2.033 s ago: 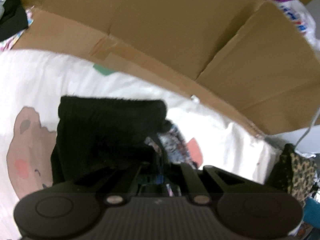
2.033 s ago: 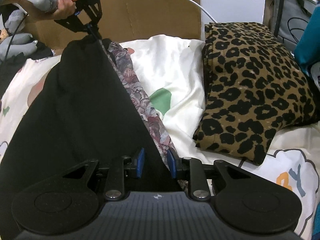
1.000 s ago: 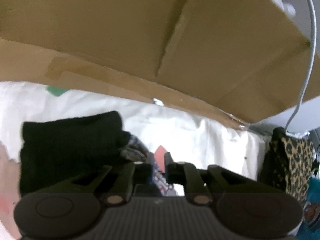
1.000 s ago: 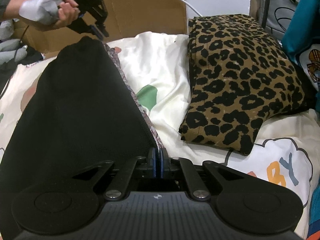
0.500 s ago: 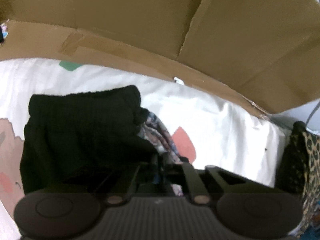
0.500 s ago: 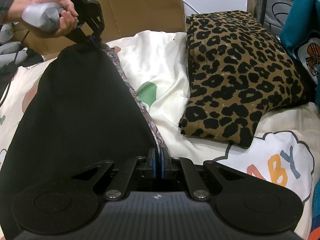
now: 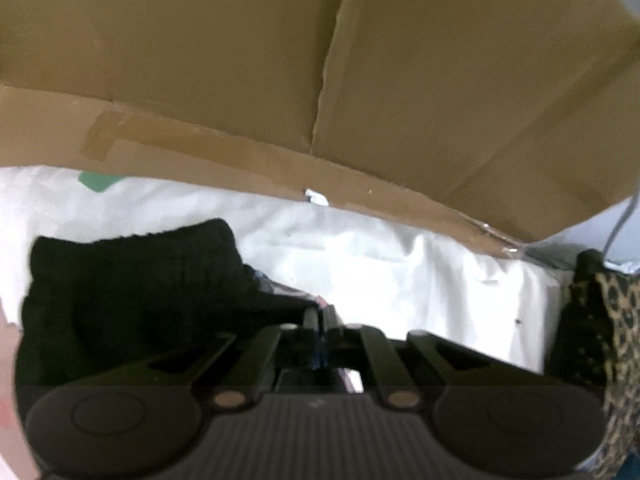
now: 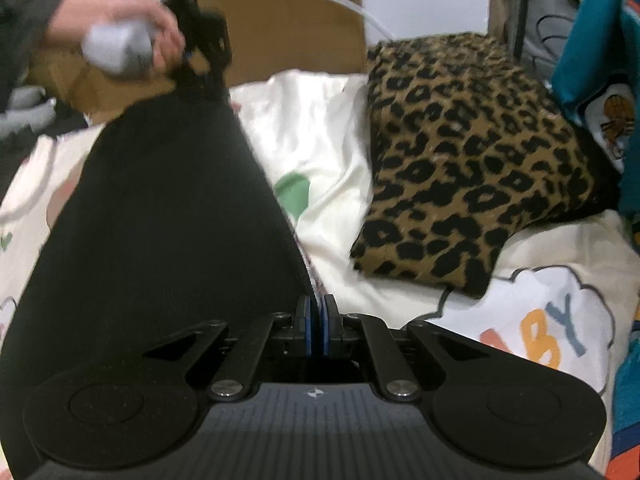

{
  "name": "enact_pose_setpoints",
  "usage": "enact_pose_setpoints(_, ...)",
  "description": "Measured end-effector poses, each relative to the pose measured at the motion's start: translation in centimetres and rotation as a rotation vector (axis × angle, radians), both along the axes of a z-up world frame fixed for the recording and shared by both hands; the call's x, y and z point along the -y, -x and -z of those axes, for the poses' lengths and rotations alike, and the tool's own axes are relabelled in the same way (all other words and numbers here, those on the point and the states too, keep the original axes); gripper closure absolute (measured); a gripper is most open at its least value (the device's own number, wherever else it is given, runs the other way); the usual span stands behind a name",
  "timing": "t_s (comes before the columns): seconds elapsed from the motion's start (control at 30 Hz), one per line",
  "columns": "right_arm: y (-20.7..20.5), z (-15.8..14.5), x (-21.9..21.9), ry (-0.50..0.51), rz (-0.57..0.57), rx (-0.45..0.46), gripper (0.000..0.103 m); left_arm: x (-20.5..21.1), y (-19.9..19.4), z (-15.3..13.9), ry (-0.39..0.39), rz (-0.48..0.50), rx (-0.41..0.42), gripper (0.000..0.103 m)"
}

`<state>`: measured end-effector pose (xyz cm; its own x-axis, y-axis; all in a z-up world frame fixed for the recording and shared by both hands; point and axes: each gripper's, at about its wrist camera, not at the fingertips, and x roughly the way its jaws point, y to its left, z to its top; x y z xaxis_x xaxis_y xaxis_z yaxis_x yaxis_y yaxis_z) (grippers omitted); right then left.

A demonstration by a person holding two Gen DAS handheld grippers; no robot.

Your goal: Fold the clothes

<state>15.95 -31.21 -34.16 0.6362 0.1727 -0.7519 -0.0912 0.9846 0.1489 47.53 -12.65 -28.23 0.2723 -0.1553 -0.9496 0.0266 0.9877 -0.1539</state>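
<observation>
Black garment [image 8: 160, 220] hides most of your bedsheet [image 8: 332, 148]; your left gripper [image 7: 320, 314] pinches its far corner at 11 o'clock, your right gripper [image 8: 316, 304] its near edge, both clamped tight. "BY" [image 8: 556, 320] reads at 4 o'clock.

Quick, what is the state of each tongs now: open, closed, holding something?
Left tongs: closed on the far corner of the black garment.
Right tongs: closed on the near edge of the black garment.
</observation>
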Motion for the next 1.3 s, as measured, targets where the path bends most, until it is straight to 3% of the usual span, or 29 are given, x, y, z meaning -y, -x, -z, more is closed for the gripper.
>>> enact_pose_setpoints(0.17, 0.7, -1.6, -0.4, -0.005, -0.016, 0.075, 0.099, 0.4, -0.2, 0.4, 0.008, 0.055, -0.011, 0.095)
enact_pose_setpoints(0.27, 0.7, -2.3, -1.0, -0.024, -0.024, 0.096, 0.099, 0.1, -0.6, -1.9, 0.013, 0.139, -0.035, 0.081)
enact_pose_setpoints(0.33, 0.6, -2.4, -1.5, -0.038, -0.035, 0.096, 0.099, -0.6, -0.4, -4.5, 0.012, 0.187, -0.001, 0.071)
enact_pose_setpoints(0.4, 0.7, -2.3, -1.9, -0.041, -0.048, 0.089, 0.098, -1.7, -0.2, -7.1, 0.001, 0.234, 0.06, 0.073)
enact_pose_setpoints(0.5, 0.7, -1.8, -2.2, -0.049, -0.054, 0.064, 0.099, -4.0, 0.1, -8.8, -0.057, 0.262, 0.065, 0.081)
enact_pose_setpoints(0.6, 0.5, -1.3, -2.3, -0.059, -0.041, 0.034, 0.099, -5.8, 0.6, -9.6, -0.117, 0.29, 0.059, 0.083)
enact_pose_setpoints(0.8, 0.4, 0.0, -2.2, -0.055, -0.049, -0.026, 0.098, -7.9, 1.4, -7.2, -0.181, 0.306, 0.021, 0.083)
enact_pose_setpoints(0.93, 0.5, 1.2, -1.4, -0.053, -0.022, -0.08, 0.099, -8.4, 0.9, -3.7, -0.205, 0.258, -0.025, 0.083)
enact_pose_setpoints(1.1, 0.9, 2.2, 0.0, -0.032, 0.008, -0.111, 0.095, -8.4, 0.5, -1.0, -0.217, 0.229, -0.008, 0.084)
enact_pose_setpoints(1.3, 1.2, 2.4, 1.8, -0.055, 0.067, -0.122, 0.096, -7.8, 0.6, -1.2, -0.23, 0.207, 0.023, 0.085)
